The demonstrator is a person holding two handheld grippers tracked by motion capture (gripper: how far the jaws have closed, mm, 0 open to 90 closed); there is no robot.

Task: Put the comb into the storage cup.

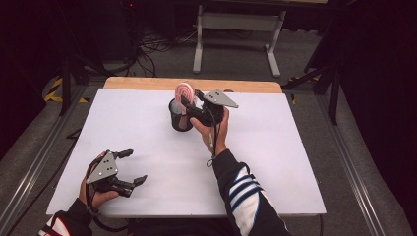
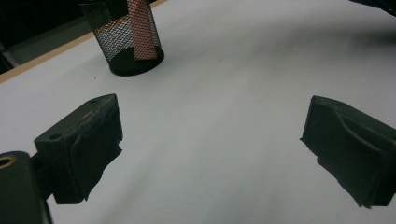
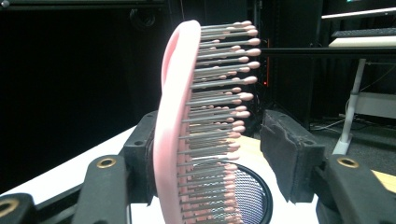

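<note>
A pink hairbrush (image 1: 184, 91) stands upright with its handle down in a black mesh cup (image 1: 179, 121) at the table's far middle. My right gripper (image 1: 191, 105) is around the brush head, just above the cup. In the right gripper view the brush (image 3: 177, 130) rests its back against the left jaw, while the bristle tips stand a little clear of the right jaw, so my right gripper (image 3: 212, 130) is open; the cup's rim (image 3: 262, 196) lies below. My left gripper (image 1: 132, 167) is open and empty at the near left. In its own view, the left gripper (image 2: 210, 135) faces the cup (image 2: 116, 42).
The white table top (image 1: 275, 147) has a wooden strip (image 1: 147, 82) along its far edge. Beyond it stand a white table frame (image 1: 236, 29) and cables on the floor. Dark stands flank the table on both sides.
</note>
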